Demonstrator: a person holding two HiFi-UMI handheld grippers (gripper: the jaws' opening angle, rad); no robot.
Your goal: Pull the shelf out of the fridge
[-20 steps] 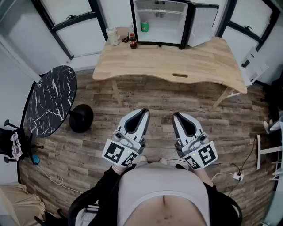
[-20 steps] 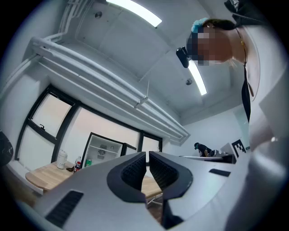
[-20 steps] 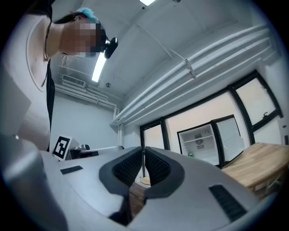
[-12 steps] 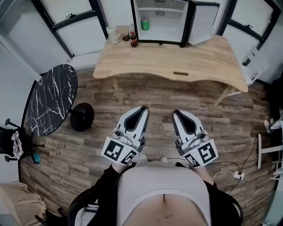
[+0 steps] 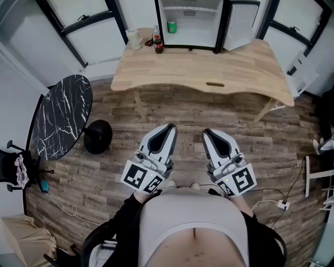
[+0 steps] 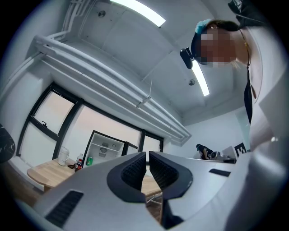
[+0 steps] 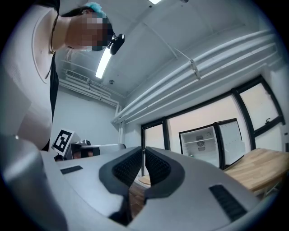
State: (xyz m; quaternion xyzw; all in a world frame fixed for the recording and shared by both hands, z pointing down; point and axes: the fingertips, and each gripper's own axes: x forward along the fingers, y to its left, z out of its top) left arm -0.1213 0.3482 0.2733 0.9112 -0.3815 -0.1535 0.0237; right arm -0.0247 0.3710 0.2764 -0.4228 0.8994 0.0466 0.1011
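Left gripper [image 5: 168, 128] and right gripper [image 5: 207, 133] are shut and empty, far from the fridge [image 5: 194, 35]. Unless they open, they might bump the shelf [image 5: 201, 9] inside the fridge instead of grabbing it.

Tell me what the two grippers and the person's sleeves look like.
The left gripper and right gripper are light grey shells with black ribbed pads. Each carries a white cube with black square markers. The sleeves are black.

Grey left gripper [image 5: 170, 126], right gripper [image 5: 206, 132], black sleeves [image 5: 123, 218]
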